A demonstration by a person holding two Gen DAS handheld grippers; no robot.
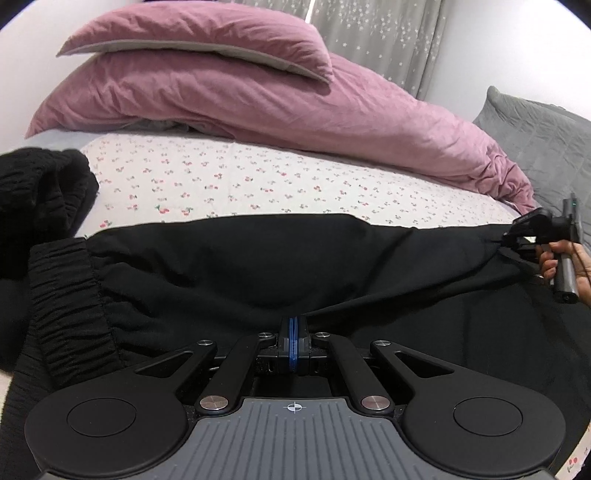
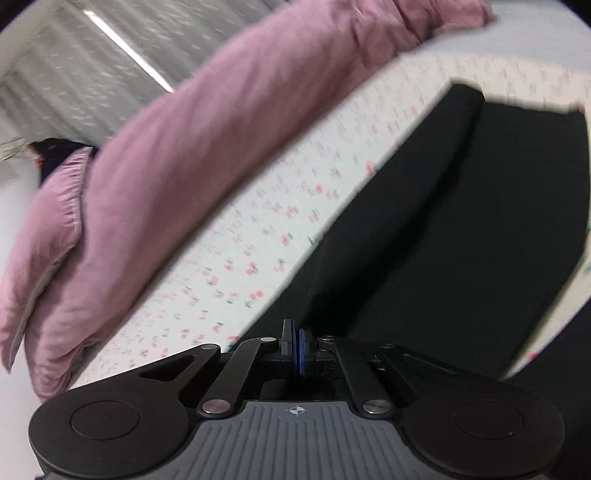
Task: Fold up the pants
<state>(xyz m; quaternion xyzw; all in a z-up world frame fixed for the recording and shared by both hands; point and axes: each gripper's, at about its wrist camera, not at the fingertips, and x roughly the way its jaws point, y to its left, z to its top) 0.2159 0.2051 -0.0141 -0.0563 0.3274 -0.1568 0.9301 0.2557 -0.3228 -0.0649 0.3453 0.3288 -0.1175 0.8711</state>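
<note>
My left gripper is pinched tight on a ridge of the black pants, its 2 blue-edged pads pressed together with the cloth drawn up into them at the near edge. The pants lie stretched across the cherry-print sheet, elastic waistband to the left, its lower end cut off by the gripper body. Another dark ribbed garment sits bunched at the far left; I cannot make out what it is.

At the far right of the left wrist view, my right gripper meets the other end of the pants, where the fabric gathers to a point; the hand on its handle is partly cropped by the frame edge. From its own smeared, tilted camera, the right gripper shows its pads drawn together at the edge of the black cloth, so it is clamped on the pants, though the blur hides how much fabric is caught.

Beyond lie the pink duvet, a pillow on top of it, and a grey quilted cushion at the right.
</note>
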